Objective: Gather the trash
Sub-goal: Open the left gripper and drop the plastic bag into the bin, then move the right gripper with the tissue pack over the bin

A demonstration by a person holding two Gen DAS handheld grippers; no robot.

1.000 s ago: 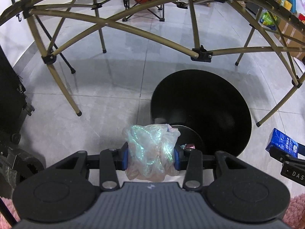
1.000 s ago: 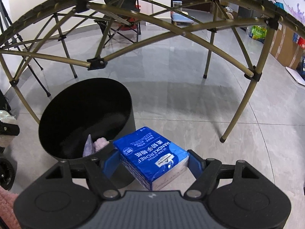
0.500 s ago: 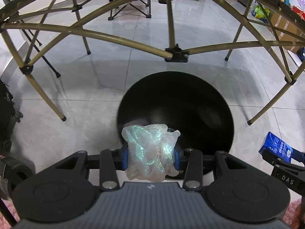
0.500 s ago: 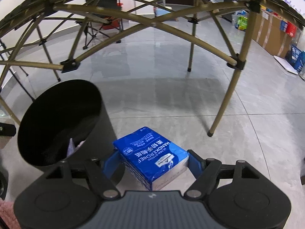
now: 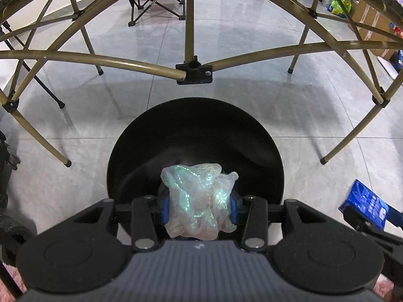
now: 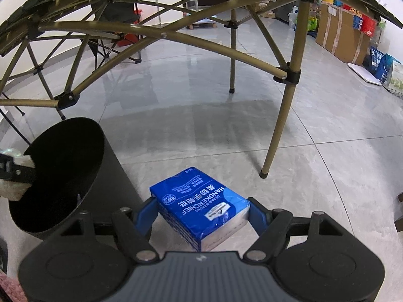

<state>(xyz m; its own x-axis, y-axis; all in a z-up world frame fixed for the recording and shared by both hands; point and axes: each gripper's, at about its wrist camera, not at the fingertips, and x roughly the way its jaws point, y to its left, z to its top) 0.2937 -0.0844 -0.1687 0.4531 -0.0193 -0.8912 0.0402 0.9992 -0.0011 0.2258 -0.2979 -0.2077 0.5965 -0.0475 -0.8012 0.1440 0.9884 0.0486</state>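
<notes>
My left gripper (image 5: 199, 205) is shut on a crumpled, shimmery clear plastic bag (image 5: 199, 201) and hangs over the near rim of a round black trash bin (image 5: 196, 136). In the right wrist view my right gripper (image 6: 202, 211) is shut on a blue handkerchief tissue pack (image 6: 201, 206), held above the tiled floor to the right of the black bin (image 6: 63, 171). The left gripper with its bag (image 6: 15, 173) shows at the bin's left edge. The blue pack (image 5: 362, 205) also appears at the right edge of the left wrist view.
Gold folding-table legs and crossbars (image 5: 191, 70) arch over the bin; one leg (image 6: 279, 123) stands just right of the tissue pack. A folding chair (image 5: 156, 2) stands at the back. Cardboard boxes and bags (image 6: 345, 32) line the right wall. Grey tile floor lies around.
The left gripper has carried the plastic bag to the right, so the bin now sits centred under it. The right gripper drifted right, away from the bin, still holding the pack.
</notes>
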